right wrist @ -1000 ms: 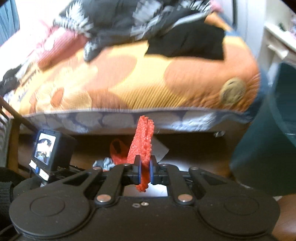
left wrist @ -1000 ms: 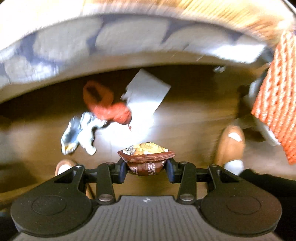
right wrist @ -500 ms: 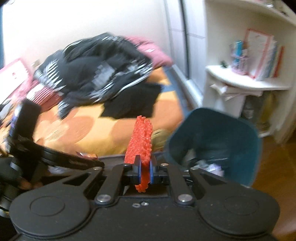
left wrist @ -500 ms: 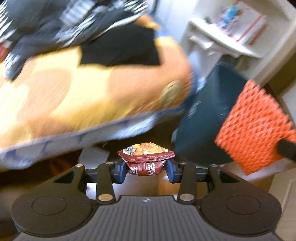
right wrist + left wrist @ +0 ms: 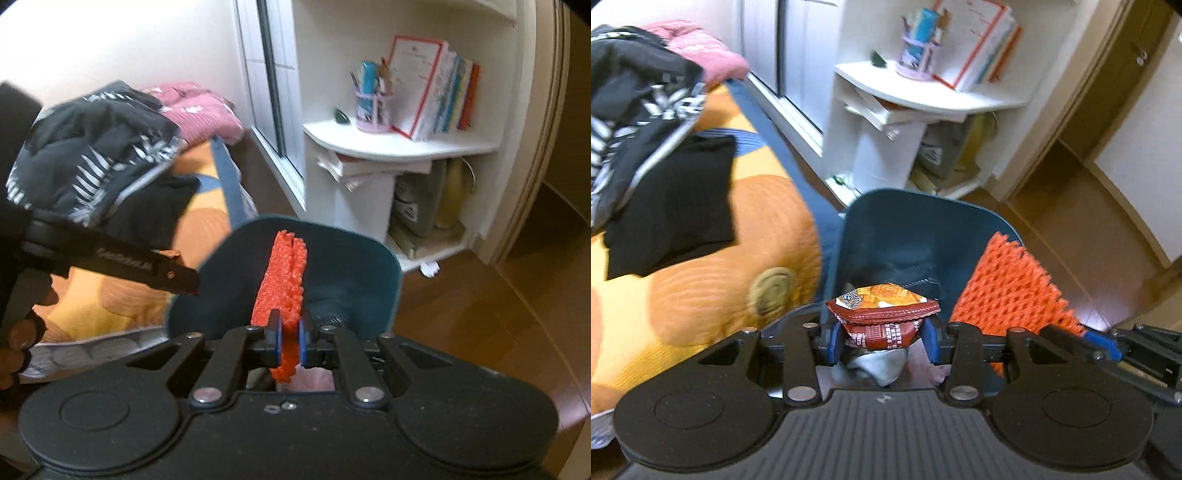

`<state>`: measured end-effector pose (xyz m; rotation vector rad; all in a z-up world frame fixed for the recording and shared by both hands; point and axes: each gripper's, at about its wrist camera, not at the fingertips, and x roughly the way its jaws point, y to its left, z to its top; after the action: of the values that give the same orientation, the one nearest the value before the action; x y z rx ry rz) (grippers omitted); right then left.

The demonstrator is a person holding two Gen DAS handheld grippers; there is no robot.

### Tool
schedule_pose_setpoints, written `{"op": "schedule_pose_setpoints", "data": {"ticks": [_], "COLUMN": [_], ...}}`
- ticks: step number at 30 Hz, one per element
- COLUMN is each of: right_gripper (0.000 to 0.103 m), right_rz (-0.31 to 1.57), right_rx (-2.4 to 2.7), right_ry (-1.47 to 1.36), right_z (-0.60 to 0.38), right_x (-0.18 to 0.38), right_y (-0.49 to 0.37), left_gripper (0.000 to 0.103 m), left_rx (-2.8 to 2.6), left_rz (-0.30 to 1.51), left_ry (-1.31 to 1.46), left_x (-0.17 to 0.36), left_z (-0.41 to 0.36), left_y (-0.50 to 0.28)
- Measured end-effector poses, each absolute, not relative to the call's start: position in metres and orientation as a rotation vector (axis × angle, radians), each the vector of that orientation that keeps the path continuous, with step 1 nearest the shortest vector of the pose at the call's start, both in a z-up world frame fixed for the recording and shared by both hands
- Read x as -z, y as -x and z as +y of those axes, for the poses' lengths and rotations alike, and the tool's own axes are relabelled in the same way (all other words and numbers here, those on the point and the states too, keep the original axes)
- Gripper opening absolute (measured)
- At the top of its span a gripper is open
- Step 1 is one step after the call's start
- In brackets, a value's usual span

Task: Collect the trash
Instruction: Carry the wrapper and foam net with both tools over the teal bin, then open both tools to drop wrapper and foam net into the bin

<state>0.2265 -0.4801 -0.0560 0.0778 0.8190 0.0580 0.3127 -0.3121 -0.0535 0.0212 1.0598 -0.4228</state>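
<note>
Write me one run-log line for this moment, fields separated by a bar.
left gripper: shut on snack packet | right gripper: shut on orange foam net | both over blue bin | release: not yet

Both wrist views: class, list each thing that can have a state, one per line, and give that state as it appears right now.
Left claw: shut on the snack packet, above the bin.
Right claw: shut on the orange foam net, net upright.
Bin: open, no lid seen, trash already inside.
Shelf drawer: pulled partly out.
Clothes: heaped on the bed.
</note>
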Motion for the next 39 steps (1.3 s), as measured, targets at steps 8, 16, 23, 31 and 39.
{"op": "schedule_pose_setpoints", "data": {"ticks": [8, 16, 23, 31, 39], "right_gripper": [0.009, 0.018, 0.022, 0.027, 0.032], "right_rz": [0.908, 0.953, 0.947, 0.901, 0.848], "right_rx": [-0.052, -0.043, -0.044, -0.069, -0.122], "right_ry": [-0.095, -0.114, -0.129, -0.137, -0.115], "right_z": [-0.487, -0.487, -0.486, -0.479, -0.452], "right_x": [0.086, 0.104, 0.100, 0.076, 0.045], "right_y": [-0.238, -0.240, -0.234, -0.217, -0.200], "left_gripper": [0.041, 0.041, 0.060, 0.060, 0.060], "left_rx": [0.433, 0.418, 0.405, 0.405, 0.422], "left_rz": [1.141, 1.209, 1.208, 1.165, 1.088], "left_ry": [-0.100, -0.167, -0.150, -0.110, -0.086], "left_x": [0.103, 0.141, 0.142, 0.117, 0.075], "left_z": [-0.355, -0.370, -0.366, -0.345, -0.312], "left_y": [-0.336, -0.342, -0.339, -0.323, -0.289]}}
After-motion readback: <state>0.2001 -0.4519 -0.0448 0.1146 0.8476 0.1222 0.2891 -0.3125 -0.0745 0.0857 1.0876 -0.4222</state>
